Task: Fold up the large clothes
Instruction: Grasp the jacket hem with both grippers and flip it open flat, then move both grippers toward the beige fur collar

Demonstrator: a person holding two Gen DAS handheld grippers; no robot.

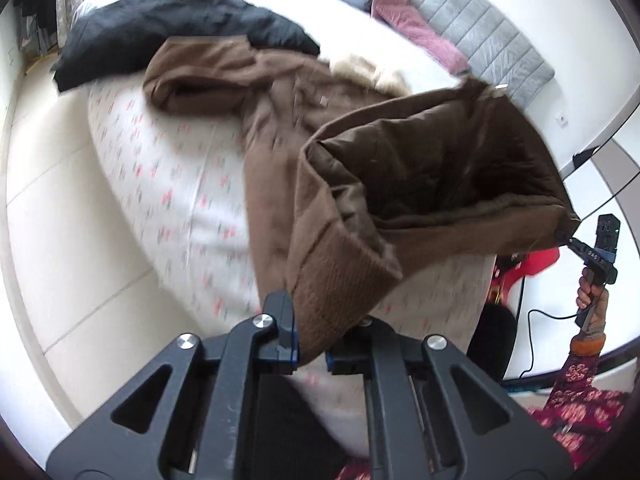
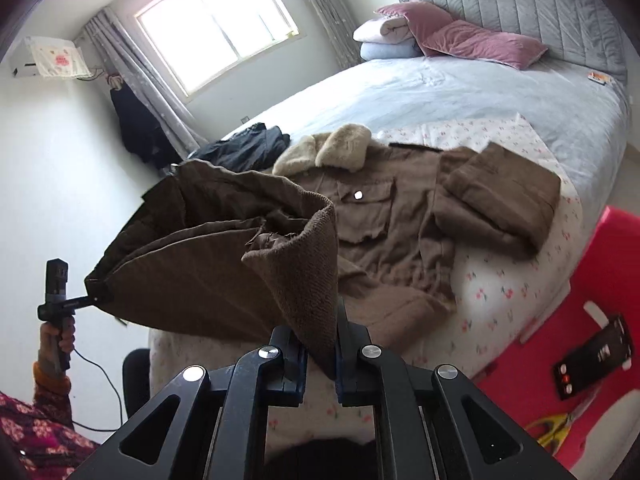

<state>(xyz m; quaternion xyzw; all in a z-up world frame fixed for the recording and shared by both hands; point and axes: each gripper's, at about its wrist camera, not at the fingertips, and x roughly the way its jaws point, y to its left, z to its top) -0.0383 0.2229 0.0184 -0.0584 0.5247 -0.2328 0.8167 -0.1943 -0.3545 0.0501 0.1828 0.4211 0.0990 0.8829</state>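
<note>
Right wrist view: right gripper jaws clamp the ribbed hem of the brown coat; left gripper pinches the hem's other corner. Coat body lies on the bed, hem lifted taut, likely to fold upward evenly.

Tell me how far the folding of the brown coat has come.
Done: one sleeve lies folded on the coat. In hand: the left gripper and right gripper hold the hem lifted off the bed. Left: lay it over; the black garment lies unfolded.
</note>
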